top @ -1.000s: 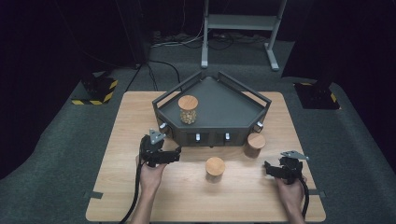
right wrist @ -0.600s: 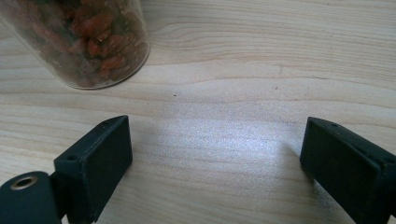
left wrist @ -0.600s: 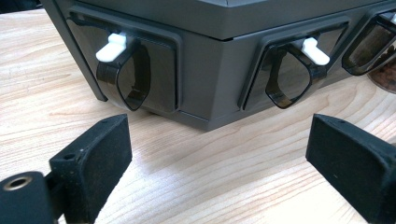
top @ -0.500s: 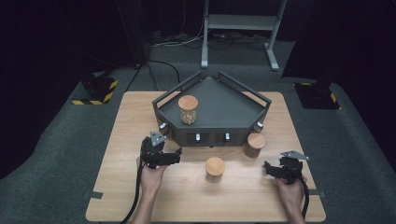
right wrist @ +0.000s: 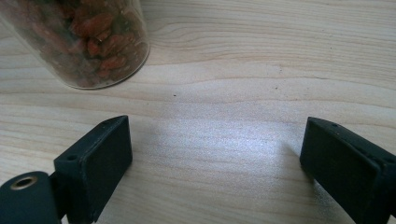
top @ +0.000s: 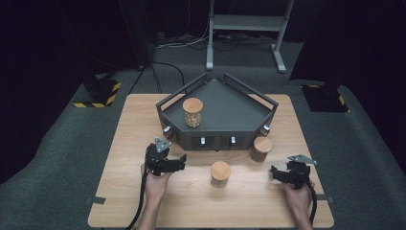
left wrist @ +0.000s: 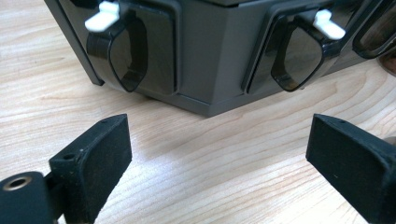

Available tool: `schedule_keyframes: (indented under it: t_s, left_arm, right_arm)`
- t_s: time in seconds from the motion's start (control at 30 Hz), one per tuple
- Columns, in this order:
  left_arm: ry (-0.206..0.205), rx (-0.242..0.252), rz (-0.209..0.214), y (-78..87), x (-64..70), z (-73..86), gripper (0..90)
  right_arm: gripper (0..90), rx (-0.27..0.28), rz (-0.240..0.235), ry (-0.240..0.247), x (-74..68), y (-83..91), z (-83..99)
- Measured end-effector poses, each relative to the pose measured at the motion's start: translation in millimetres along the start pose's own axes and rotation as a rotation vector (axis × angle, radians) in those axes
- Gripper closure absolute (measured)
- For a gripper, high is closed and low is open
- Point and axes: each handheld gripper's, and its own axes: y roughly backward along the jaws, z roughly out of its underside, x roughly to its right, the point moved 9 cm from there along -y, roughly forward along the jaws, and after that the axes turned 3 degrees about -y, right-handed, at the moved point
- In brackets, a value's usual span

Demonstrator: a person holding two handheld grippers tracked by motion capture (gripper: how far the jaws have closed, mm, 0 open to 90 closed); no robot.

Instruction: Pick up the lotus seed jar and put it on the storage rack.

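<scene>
A dark grey angular tray (top: 239,115) stands at the back middle of the wooden table, with a cork-lidded jar (top: 193,112) of pale contents inside it. Two more cork-lidded jars stand on the table: one (top: 220,173) in front of the tray, one (top: 261,149) by the tray's right front corner. My left gripper (top: 181,163) is open just left of the front jar, its jaws facing the tray's front wall (left wrist: 205,60) with white latches (left wrist: 103,13). My right gripper (top: 274,172) is open and empty at the near right. It looks over bare wood towards a jar of reddish-brown pieces (right wrist: 84,42).
The tray has raised rails and several small knobs along its front (top: 218,141). Beyond the table are a carpeted floor, cables, a metal stand (top: 244,24) and yellow-black striped floor bases (top: 100,91).
My left gripper has drifted slightly towards the near edge. The right gripper and the jars have not moved.
</scene>
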Motion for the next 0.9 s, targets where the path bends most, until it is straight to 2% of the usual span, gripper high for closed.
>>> schedule_keyframes:
  t_s: [0.9]
  left_arm:
    - [0.010, -0.029, 0.003, -11.2, 0.8, 14.4, 6.0]
  right_arm:
    - [8.4, 0.000, 0.001, 0.002, 0.0, 0.0, 0.0]
